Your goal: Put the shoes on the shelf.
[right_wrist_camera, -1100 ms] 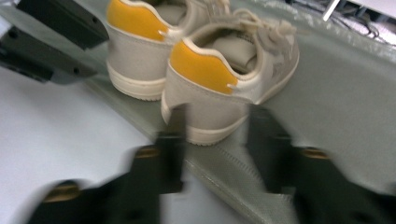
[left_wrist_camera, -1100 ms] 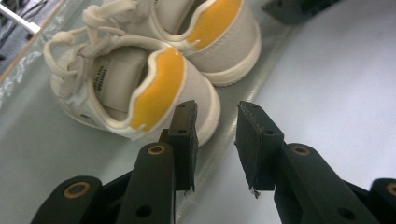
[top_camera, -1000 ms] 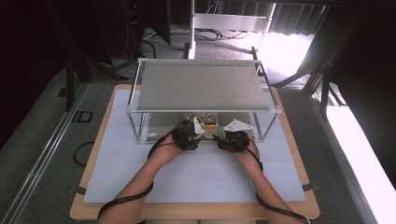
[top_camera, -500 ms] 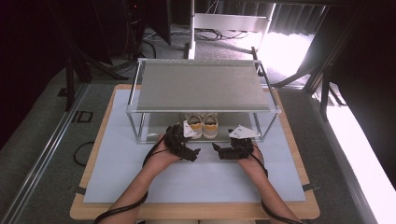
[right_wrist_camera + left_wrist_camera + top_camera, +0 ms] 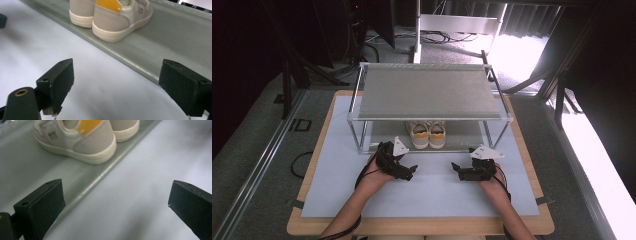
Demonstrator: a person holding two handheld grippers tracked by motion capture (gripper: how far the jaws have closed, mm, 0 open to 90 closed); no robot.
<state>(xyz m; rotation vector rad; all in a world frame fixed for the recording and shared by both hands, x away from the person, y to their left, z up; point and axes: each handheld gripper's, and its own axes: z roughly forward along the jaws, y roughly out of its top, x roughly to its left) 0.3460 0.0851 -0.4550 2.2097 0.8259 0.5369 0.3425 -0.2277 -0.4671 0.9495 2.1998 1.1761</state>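
A pair of beige sneakers (image 5: 427,134) with yellow heel tabs stands on the lower shelf (image 5: 379,142) of a metal-framed rack, heels toward me. My left gripper (image 5: 410,171) rests low over the white mat in front of the rack. Its jaws have just been opening and stand wide with nothing between them. In the left gripper view the nearest sneaker (image 5: 80,142) lies beyond the jaws. My right gripper (image 5: 455,170) is level with it on the other side, jaws also just opened and empty. The right gripper view has the sneaker heels (image 5: 110,20) ahead on the shelf (image 5: 175,37).
The rack's grey top shelf (image 5: 427,92) overhangs the sneakers. A white mat (image 5: 432,195) covers the wooden table (image 5: 412,227), with bare mat between and in front of the hands. Dark stands and cables sit on the floor beyond.
Both hands have drawn back from the rack toward me and apart. The grippers let go of the sneakers, which stay on the lower shelf, and both sets of jaws opened wide.
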